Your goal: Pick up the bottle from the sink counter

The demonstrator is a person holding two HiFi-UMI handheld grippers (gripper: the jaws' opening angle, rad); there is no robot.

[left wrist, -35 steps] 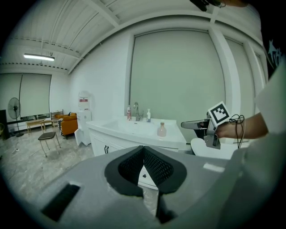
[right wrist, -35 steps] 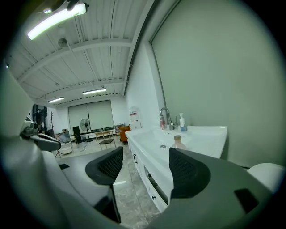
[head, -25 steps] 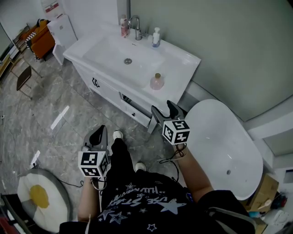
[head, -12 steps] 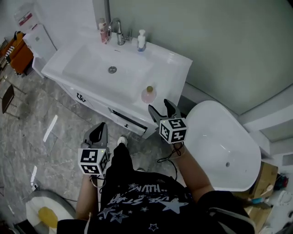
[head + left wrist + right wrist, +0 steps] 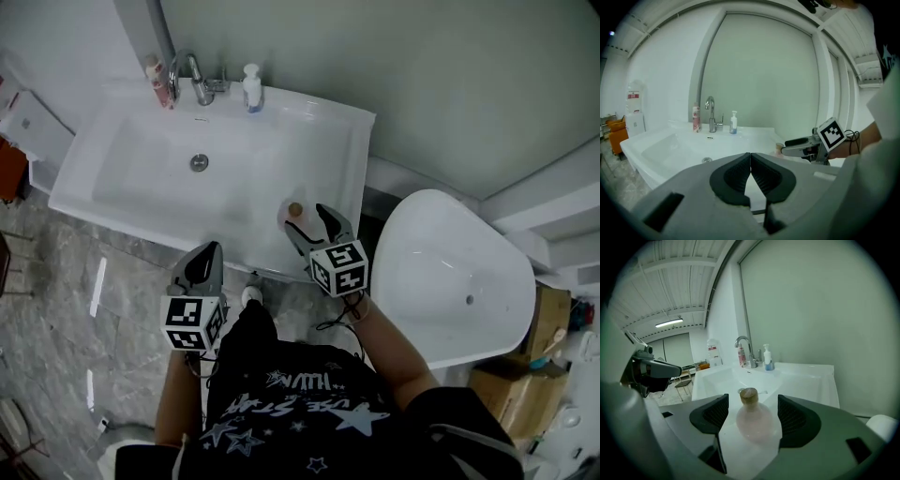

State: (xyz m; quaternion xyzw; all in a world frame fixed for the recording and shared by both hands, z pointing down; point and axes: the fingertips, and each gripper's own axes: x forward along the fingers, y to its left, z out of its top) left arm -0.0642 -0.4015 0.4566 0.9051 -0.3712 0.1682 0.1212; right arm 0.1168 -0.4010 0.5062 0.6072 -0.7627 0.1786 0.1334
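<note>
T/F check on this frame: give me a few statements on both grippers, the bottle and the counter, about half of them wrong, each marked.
1. The right gripper has its jaws apart, with the pink bottle between them. True.
2. The left gripper holds the pink bottle. False: its jaws are together with nothing between them.
3. The pink bottle lies on its side. False: it stands upright on the sink counter, cap up.
4. A faucet stands behind the basin, with a pump bottle beside it. True.
</note>
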